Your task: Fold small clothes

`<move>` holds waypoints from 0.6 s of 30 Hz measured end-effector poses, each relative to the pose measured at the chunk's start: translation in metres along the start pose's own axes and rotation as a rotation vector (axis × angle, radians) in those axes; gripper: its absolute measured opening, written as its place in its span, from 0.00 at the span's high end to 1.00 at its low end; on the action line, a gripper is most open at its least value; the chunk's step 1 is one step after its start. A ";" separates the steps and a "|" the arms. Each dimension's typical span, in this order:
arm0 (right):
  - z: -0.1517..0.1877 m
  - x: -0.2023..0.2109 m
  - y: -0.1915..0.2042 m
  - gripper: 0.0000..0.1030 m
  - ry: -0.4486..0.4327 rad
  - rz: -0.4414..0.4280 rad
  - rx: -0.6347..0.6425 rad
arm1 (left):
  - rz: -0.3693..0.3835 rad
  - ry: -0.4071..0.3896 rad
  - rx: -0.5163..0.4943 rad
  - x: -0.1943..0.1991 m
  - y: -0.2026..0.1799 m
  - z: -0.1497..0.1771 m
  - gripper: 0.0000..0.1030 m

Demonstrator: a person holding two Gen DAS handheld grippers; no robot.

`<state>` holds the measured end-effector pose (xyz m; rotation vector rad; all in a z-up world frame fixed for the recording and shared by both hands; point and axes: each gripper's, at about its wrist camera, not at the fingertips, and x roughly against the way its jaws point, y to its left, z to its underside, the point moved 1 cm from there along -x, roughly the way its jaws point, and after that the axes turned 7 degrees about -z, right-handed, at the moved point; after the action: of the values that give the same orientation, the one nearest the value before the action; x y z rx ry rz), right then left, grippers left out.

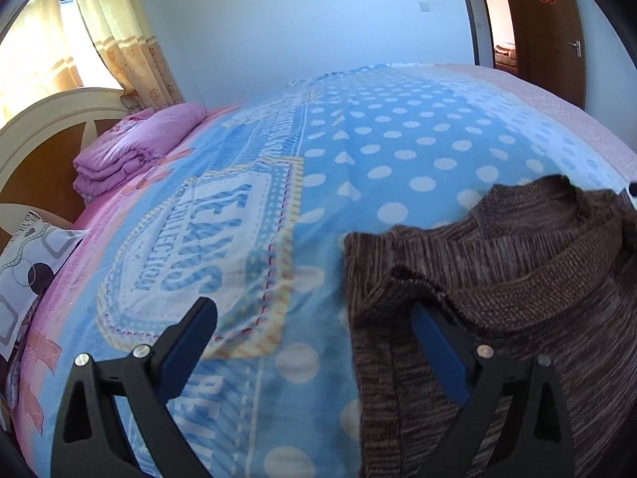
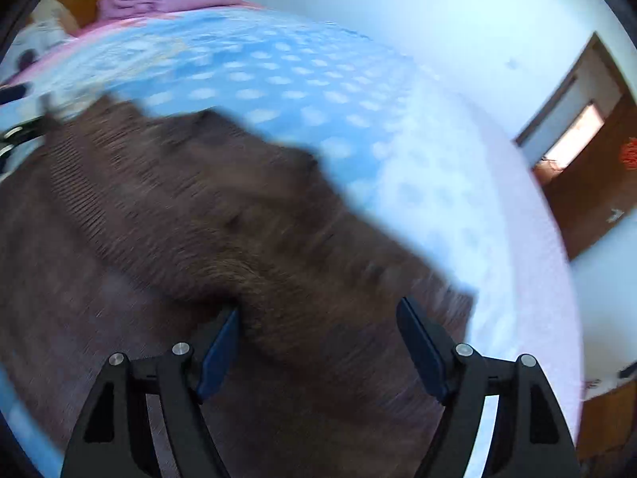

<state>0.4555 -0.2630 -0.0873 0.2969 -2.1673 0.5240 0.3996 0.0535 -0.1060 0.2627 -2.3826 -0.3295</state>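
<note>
A small brown knitted sweater (image 1: 517, 279) lies on the blue polka-dot blanket (image 1: 398, 151), collar toward the far side. My left gripper (image 1: 314, 318) is open at the sweater's left shoulder edge; its right finger (image 1: 434, 346) sits under a raised fold of the knit, its left finger (image 1: 191, 334) over the bare blanket. In the right wrist view, which is blurred, the sweater (image 2: 199, 219) fills the lower left. My right gripper (image 2: 318, 334) is open over the sweater's right shoulder, with knit between the jaws. The left gripper's tip (image 2: 16, 135) shows at the left edge.
A folded pink quilt (image 1: 131, 151) and a patterned pillow (image 1: 28, 271) lie by the white headboard (image 1: 51, 115) at left. Curtains (image 1: 119, 40) hang behind. A brown door (image 1: 553, 32) stands open at the far right. The bed's pink sheet edge (image 2: 529, 239) runs along the right.
</note>
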 end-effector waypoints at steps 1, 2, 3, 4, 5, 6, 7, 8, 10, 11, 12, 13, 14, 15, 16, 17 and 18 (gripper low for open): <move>-0.008 0.006 -0.007 0.25 -0.034 0.002 -0.025 | 0.002 -0.004 0.012 0.001 0.002 -0.002 0.03; -0.015 0.014 -0.015 0.25 -0.076 0.020 -0.050 | 0.000 -0.007 0.019 0.001 0.004 -0.002 0.03; -0.020 0.021 -0.021 0.25 -0.111 0.043 -0.069 | -0.010 -0.009 0.023 0.001 0.006 -0.003 0.03; -0.024 0.028 -0.028 0.25 -0.147 0.067 -0.090 | -0.022 -0.008 0.026 0.000 0.007 -0.002 0.03; -0.026 0.033 -0.033 0.25 -0.169 0.083 -0.103 | -0.038 -0.003 0.033 -0.003 0.010 -0.002 0.03; -0.024 0.037 -0.037 0.25 -0.177 0.090 -0.108 | -0.049 0.003 0.042 -0.005 0.013 -0.001 0.03; -0.024 0.036 -0.038 0.25 -0.175 0.089 -0.111 | -0.062 0.011 0.056 -0.006 0.017 0.000 0.03; -0.018 0.036 -0.042 0.25 -0.170 0.084 -0.117 | -0.077 0.020 0.078 -0.008 0.022 0.001 0.03; -0.003 0.035 -0.048 0.25 -0.160 0.066 -0.138 | -0.078 0.026 0.128 -0.009 0.033 0.003 0.03; 0.006 0.036 -0.051 0.25 -0.155 0.048 -0.158 | -0.071 0.027 0.140 -0.007 0.036 0.005 0.03; 0.013 0.036 -0.053 0.25 -0.158 0.019 -0.180 | -0.068 0.026 0.143 -0.006 0.036 0.006 0.03; 0.020 0.036 -0.057 0.25 -0.161 -0.023 -0.199 | -0.067 0.024 0.139 -0.003 0.034 0.008 0.03; 0.026 0.036 -0.058 0.25 -0.162 -0.082 -0.215 | -0.064 0.018 0.127 0.001 0.031 0.010 0.03; 0.029 0.035 -0.055 0.25 -0.148 -0.126 -0.220 | -0.057 0.013 0.117 0.004 0.027 0.012 0.03; 0.036 0.030 -0.051 0.25 -0.106 -0.160 -0.209 | -0.044 0.007 0.101 0.007 0.022 0.014 0.02; 0.040 0.020 -0.037 0.25 -0.070 -0.165 -0.182 | -0.033 0.003 0.079 0.009 0.015 0.016 0.00; 0.045 0.015 -0.031 0.25 -0.040 -0.138 -0.128 | -0.035 0.000 0.050 0.010 0.008 0.018 0.00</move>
<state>0.4274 -0.3113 -0.0916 0.3862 -2.1886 0.3028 0.3794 0.0612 -0.1107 0.3275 -2.3907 -0.2860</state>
